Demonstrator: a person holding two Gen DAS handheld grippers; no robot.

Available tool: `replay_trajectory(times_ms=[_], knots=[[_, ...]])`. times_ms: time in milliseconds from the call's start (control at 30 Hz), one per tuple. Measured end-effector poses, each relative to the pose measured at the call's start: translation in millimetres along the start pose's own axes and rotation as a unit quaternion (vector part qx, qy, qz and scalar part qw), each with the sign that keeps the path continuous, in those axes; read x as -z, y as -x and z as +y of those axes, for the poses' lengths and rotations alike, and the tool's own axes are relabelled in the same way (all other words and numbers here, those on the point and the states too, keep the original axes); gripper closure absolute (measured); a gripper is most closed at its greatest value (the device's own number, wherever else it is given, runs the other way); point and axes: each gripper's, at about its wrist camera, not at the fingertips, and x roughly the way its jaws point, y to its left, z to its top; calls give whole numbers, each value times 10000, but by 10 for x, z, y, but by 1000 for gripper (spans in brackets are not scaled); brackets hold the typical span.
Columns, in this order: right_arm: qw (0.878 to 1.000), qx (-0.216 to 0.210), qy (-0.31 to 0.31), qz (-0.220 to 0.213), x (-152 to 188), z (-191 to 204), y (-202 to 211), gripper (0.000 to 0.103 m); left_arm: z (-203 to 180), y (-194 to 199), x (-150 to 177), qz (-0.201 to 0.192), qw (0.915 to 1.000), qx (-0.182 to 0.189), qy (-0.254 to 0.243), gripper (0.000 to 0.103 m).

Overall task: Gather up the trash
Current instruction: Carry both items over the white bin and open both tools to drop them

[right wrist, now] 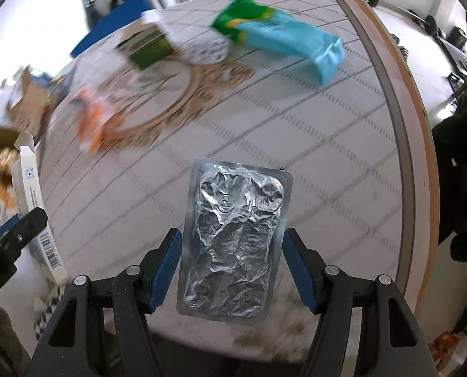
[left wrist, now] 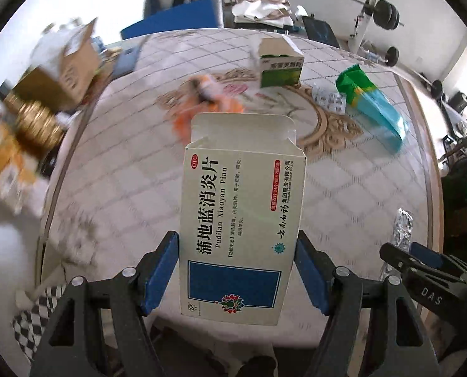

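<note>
Holding the white medicine box (left wrist: 239,220) clamped in your left gripper (left wrist: 236,270) and the crumpled foil blister pack (right wrist: 233,238) in your right gripper (right wrist: 231,270), you leave the green box (left wrist: 280,66), blue-green pouch (left wrist: 371,106) and orange wrapper (left wrist: 202,100) on the table (left wrist: 139,172).

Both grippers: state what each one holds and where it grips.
The left gripper clamps the white medicine box across its lower side edges. The right gripper clamps the silver blister pack by its long edges.
</note>
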Motion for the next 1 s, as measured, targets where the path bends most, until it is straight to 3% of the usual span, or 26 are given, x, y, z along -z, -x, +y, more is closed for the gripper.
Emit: replay_trajectory(times_ms=[200, 367, 500, 633, 733, 833, 1000], knots=[[9996, -143, 162, 153, 1089, 221, 151, 35, 426, 267, 993, 16, 9993, 122, 343, 33], [9956, -127, 345, 864, 1961, 306, -223, 35, 719, 11, 1861, 602, 9953, 250, 715, 33], [9885, -13, 460, 1442, 2483, 283, -728, 35, 926, -663, 2471, 1336, 9829, 462, 1183, 33], [9812, 95, 521, 1858, 2818, 207, -1483, 35, 1087, -1570, 2869, 1910, 9606, 923, 1796, 33], [9769, 67, 538, 2067, 2977, 158, -2166, 35, 1182, -2215, 3066, 2137, 9441, 1242, 2182, 32], [9749, 73, 619, 2139, 3064, 111, -2913, 35, 1285, -3004, 3252, 2372, 9222, 1576, 2617, 32], [9720, 180, 636, 2254, 3120, 22, -3928, 35, 1406, -3945, 3447, 2566, 9048, 1733, 2925, 31]])
